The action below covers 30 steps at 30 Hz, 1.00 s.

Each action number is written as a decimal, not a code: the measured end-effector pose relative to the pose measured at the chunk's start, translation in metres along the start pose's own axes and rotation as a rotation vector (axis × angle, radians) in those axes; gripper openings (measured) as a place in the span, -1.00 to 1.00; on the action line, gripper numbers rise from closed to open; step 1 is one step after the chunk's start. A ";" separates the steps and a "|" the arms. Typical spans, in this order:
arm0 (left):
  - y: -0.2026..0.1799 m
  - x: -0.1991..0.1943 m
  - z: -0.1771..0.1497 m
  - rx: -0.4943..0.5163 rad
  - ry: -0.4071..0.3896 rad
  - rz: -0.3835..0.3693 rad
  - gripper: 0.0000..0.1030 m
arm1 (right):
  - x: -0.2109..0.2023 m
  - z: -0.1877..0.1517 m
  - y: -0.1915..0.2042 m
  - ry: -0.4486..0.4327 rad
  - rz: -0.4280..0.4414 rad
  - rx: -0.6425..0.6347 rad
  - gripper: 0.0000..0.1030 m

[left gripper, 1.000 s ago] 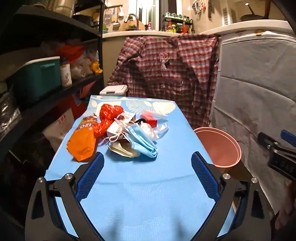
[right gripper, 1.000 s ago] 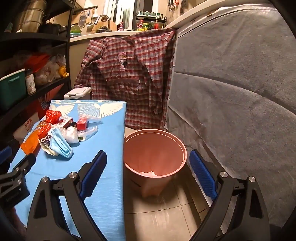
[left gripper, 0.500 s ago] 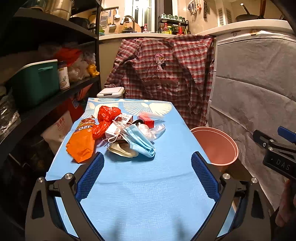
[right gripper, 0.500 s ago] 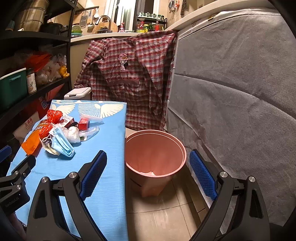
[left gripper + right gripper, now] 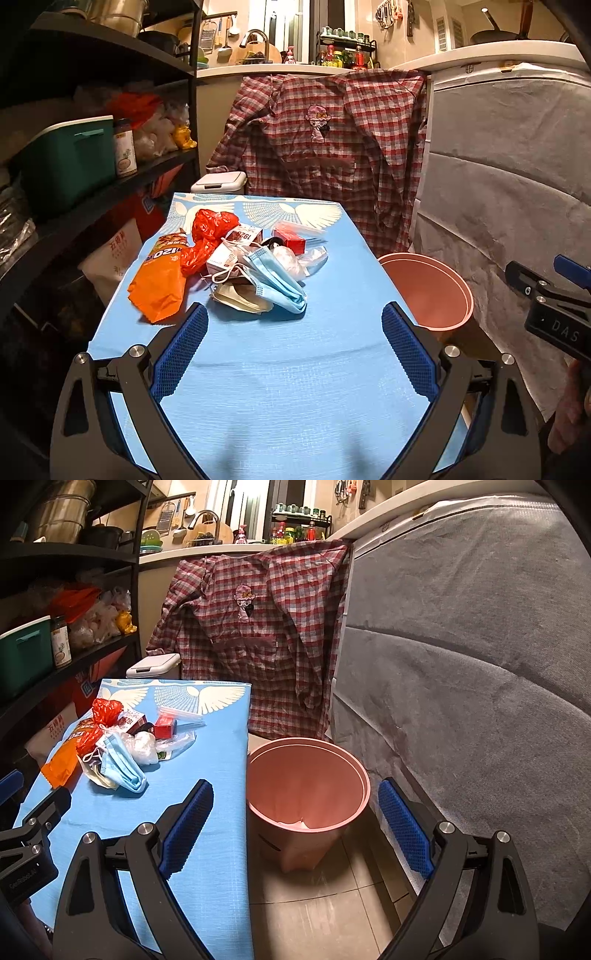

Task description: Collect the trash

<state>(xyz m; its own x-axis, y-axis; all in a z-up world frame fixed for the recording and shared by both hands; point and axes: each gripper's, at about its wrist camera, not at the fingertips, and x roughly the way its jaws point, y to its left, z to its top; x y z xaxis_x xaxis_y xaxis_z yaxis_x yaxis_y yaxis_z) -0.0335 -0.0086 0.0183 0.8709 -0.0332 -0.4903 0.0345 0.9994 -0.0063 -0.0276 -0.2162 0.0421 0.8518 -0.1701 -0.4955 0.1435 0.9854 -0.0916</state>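
A heap of trash lies on the blue table point(image 5: 280, 369): an orange snack bag point(image 5: 160, 282), a red plastic bag point(image 5: 210, 229), a blue face mask point(image 5: 279, 278), a small red box point(image 5: 290, 238), clear wrap point(image 5: 295, 258) and a white carton point(image 5: 225, 256). The pink bin point(image 5: 308, 782) stands on the floor right of the table. My left gripper point(image 5: 293, 328) is open and empty, just short of the heap. My right gripper point(image 5: 297, 808) is open and empty above the bin's near rim. The heap also shows in the right wrist view point(image 5: 122, 746).
A plaid shirt point(image 5: 328, 155) hangs behind the table. Black shelves point(image 5: 110, 184) with a green box point(image 5: 70, 158) line the left. A grey covered surface point(image 5: 480, 664) rises on the right. A white lidded bin point(image 5: 219, 182) stands behind the table.
Both grippers have crept slightly forward; the heap and bin look a little nearer. Nothing was grasped, and both jaws stay open.
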 end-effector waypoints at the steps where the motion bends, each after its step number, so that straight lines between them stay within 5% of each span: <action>1: 0.000 0.000 0.000 0.001 0.002 0.000 0.79 | 0.000 0.000 -0.001 0.000 -0.001 -0.001 0.73; 30: -0.002 -0.003 0.001 -0.001 0.006 -0.042 0.79 | 0.002 0.002 -0.004 0.010 0.002 0.006 0.73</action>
<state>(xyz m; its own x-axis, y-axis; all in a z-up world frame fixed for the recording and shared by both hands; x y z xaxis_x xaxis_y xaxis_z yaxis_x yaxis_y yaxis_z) -0.0352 -0.0107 0.0205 0.8660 -0.0751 -0.4944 0.0706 0.9971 -0.0279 -0.0259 -0.2199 0.0431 0.8469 -0.1683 -0.5044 0.1448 0.9857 -0.0857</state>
